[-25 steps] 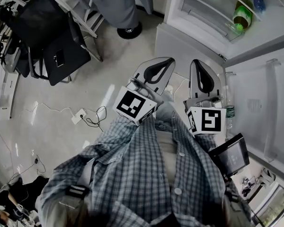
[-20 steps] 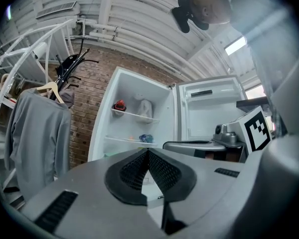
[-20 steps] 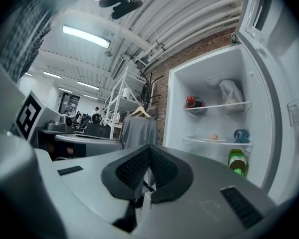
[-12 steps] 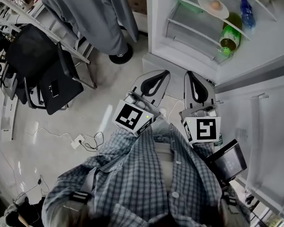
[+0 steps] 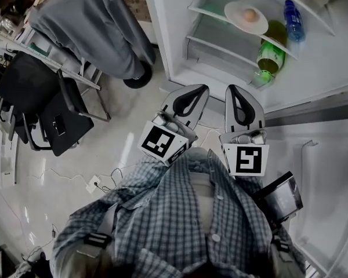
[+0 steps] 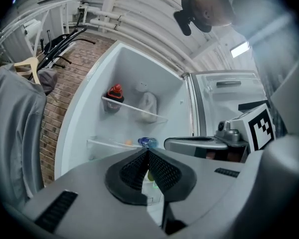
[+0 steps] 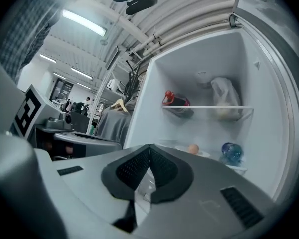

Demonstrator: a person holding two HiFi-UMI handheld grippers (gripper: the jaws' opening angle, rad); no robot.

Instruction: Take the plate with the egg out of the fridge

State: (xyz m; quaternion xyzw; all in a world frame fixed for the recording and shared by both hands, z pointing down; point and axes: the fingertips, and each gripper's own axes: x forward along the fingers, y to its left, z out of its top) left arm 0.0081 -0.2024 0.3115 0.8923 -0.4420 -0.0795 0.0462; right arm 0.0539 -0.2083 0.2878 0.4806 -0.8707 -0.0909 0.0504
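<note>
A white plate (image 5: 239, 10) with an egg (image 5: 250, 15) lies on a shelf of the open fridge (image 5: 180, 33), top right in the head view. In the right gripper view the egg (image 7: 193, 149) shows just over the jaws, with the plate (image 7: 205, 154) under it. My left gripper (image 5: 203, 88) and right gripper (image 5: 232, 88) are side by side in front of my chest, pointing at the fridge, short of its shelves. Both are shut with nothing between the pads. The left gripper (image 6: 148, 151) and right gripper (image 7: 150, 147) show closed tips.
A blue bottle (image 5: 292, 21) and a green bottle (image 5: 270, 55) lie right of the plate. A red-capped item (image 7: 175, 101) and a white bag (image 7: 224, 101) sit on the upper shelf. The fridge door (image 5: 325, 172) stands open at right. A person in grey (image 5: 98, 28) and a black chair (image 5: 52, 103) are at left.
The fridge interior has come further into the head view, and the plate with the egg now shows. Both grippers keep the same shut pose side by side.
</note>
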